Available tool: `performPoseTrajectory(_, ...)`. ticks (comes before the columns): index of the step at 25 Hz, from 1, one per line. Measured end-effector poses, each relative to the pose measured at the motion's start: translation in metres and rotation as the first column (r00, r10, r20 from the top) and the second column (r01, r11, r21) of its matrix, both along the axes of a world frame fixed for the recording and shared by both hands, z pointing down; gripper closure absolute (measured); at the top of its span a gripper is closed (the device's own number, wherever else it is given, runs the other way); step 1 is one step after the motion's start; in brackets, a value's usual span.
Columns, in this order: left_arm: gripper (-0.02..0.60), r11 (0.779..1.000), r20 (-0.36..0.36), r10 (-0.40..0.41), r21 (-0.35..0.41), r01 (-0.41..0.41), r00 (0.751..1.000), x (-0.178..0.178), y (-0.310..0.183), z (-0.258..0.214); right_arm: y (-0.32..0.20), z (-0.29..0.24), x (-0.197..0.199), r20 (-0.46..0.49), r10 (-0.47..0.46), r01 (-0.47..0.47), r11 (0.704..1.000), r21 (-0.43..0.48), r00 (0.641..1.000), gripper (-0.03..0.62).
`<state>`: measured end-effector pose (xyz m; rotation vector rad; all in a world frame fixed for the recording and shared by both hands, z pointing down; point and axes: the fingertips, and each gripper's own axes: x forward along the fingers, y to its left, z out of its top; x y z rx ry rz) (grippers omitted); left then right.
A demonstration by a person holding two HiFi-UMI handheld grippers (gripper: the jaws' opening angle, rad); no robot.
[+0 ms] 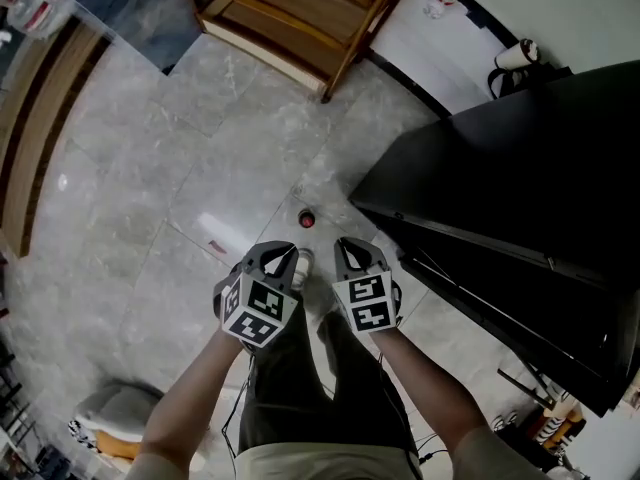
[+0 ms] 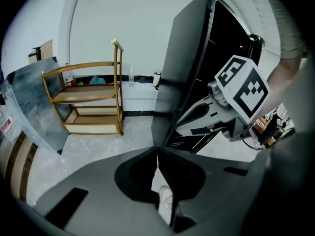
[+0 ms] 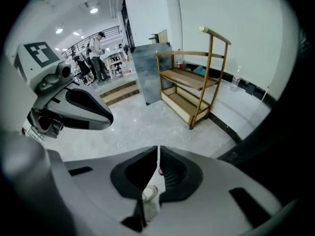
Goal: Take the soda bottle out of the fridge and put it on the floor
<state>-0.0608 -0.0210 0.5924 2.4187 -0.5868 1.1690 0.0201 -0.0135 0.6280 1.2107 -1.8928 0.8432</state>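
The head view's right edge cuts off the fridge (image 1: 520,158).

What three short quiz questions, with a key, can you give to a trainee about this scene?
1. True or false: the right hand-held gripper holds the soda bottle.
2. Where is the soda bottle? A: on a table. B: on the floor. C: between two jaws.
3. Fill in: the jaws of the left hand-held gripper are ____.
Key: 1 false, the right hand-held gripper is shut and empty; 2 B; 3 shut.
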Motion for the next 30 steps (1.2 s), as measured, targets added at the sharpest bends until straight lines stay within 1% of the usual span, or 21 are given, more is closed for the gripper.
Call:
performPoseTrajectory(4,0.572,0.999,-0.035,0.014,0.031,-0.013,0.999,0.023,-0.004,-0.05,0.004,-0.053,0.03,0.014,0.081,-0.082,0.995,0.057,0.997,0.588)
performPoseTrajectory(9,0.572,0.996,-0.092,0.043,0.079,-0.036,0.995,0.053,-0.004,-0.125,0.009,-0.133,0.057,0.053,0.176,-0.182,0.971,0.154,0.983,0.597)
performPoseTrajectory(13,0.572,0.991,-0.127,0.079,0.116,-0.064,0.989,0.078,-0.004,-0.183,0.015,-0.194,0.071,0.081,0.207,-0.22,0.954,0.205,0.975,0.597)
performPoseTrajectory(15,0.571,0.986,-0.141,0.111,0.14,-0.091,0.984,0.09,-0.002,-0.212,0.018,-0.229,0.077,0.091,0.215,-0.231,0.942,0.244,0.972,0.597)
performPoseTrajectory(18,0.572,0.974,-0.152,0.159,0.188,-0.129,0.976,0.1,0.002,-0.253,0.024,-0.281,0.082,0.092,0.218,-0.236,0.918,0.317,0.972,0.597)
performPoseTrajectory(22,0.572,0.96,-0.191,0.192,0.24,-0.144,0.963,0.11,0.009,-0.308,0.034,-0.344,0.089,0.098,0.235,-0.255,0.884,0.391,0.967,0.597)
performPoseTrajectory(26,0.572,0.939,-0.232,0.242,0.3,-0.167,0.942,0.128,0.017,-0.357,0.043,-0.397,0.11,0.124,0.294,-0.317,0.823,0.471,0.948,0.597)
performPoseTrajectory(30,0.572,0.928,-0.274,0.278,0.323,-0.184,0.921,0.143,0.033,-0.404,0.059,-0.444,0.129,0.129,0.333,-0.35,0.777,0.524,0.934,0.597)
